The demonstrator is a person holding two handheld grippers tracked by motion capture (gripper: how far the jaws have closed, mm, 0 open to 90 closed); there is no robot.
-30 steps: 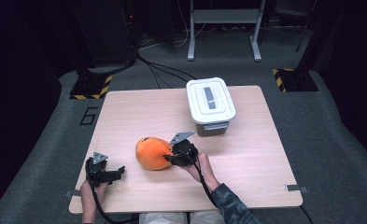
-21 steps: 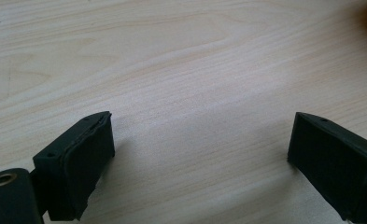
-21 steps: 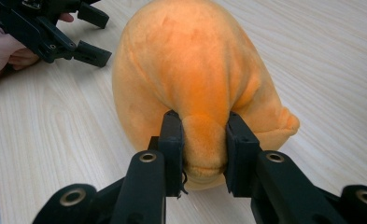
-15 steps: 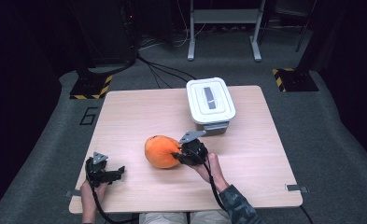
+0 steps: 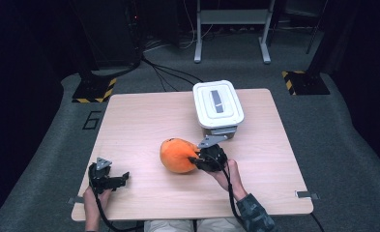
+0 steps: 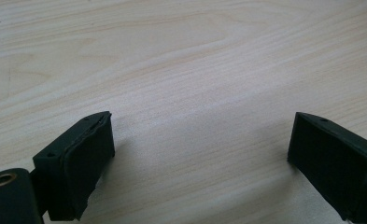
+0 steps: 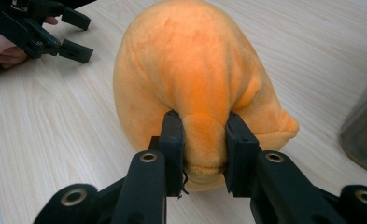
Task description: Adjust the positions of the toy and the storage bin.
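My right tongs [image 7: 203, 140] are pinching a fold of the orange plush toy [image 7: 195, 79], the jaws pressed into the fabric at its near end. In the high view the right tongs [image 5: 196, 159] meet the toy [image 5: 177, 155] on its right side, and the toy lies on the bench [image 5: 144, 116] just ahead of and to the left of them. The white lidded box [image 5: 217, 104] stands beyond the right tongs, near but apart from the toy, with its lid on.

My left tongs [image 6: 200, 154] are spread wide over bare wood, holding nothing; in the high view they [image 5: 121, 179] rest well to the left of the toy, near the front edge of the bench.

I judge the step in hand to be the grasp and carry of the toy, probably toward the box. The grip takes only a small pinch of soft plush, so the next move calls for a slow lift to see that the fold does not slip. If the toy is meant for the box, my left tongs need to take the lid off first.
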